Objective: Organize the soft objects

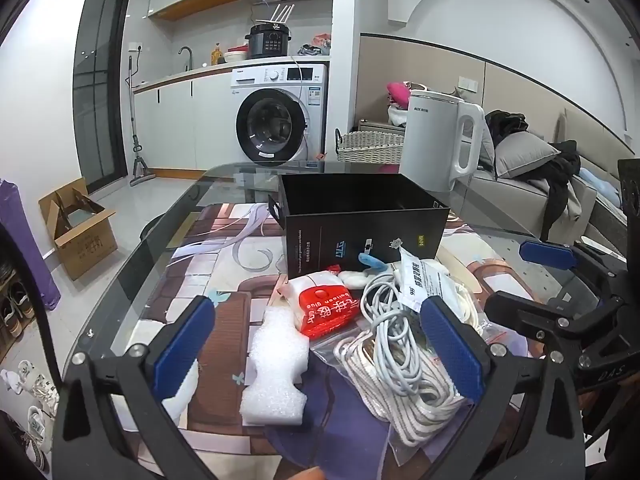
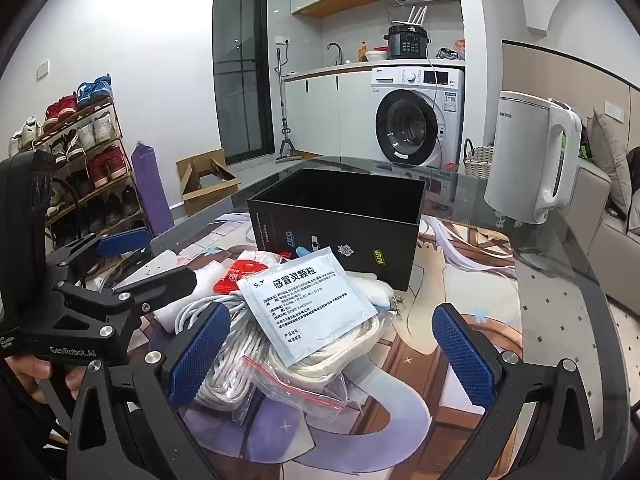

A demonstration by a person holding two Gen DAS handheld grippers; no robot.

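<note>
Behind the table a small kitchen corner is visible, with a washing machine (image 1: 280, 114) under the counter and a shoe rack (image 2: 80, 168) at the wall. Nearer stands a glass table (image 1: 168, 216) with a printed mat under the glass, and on its far side a white kettle (image 1: 440, 140).

In the middle of the table sits a black box (image 2: 340, 232), open at the top and seemingly empty, probably the place where the soft things should go. Just in front of it all the soft things lie together in one heap, so both tongs can reach them without a long way.

The biggest piece is a bag of white rope (image 1: 404, 384), and a grey cable (image 1: 388, 312) lies coiled on top of it. A white foam piece (image 1: 276, 364) lies beside them on the left, and a red packet (image 1: 326, 312) is between the foam and the box. A flat paper sachet (image 2: 304, 304) rests on top of the rope, touching it.

The left gripper (image 1: 320, 352) hangs over the foam and rope with its blades spread wide, pinching nothing. The right gripper (image 2: 332, 356) is spread as wide over the sachet and rope, also empty. Both point slightly downward, so it seems no picking has begun yet.
</note>
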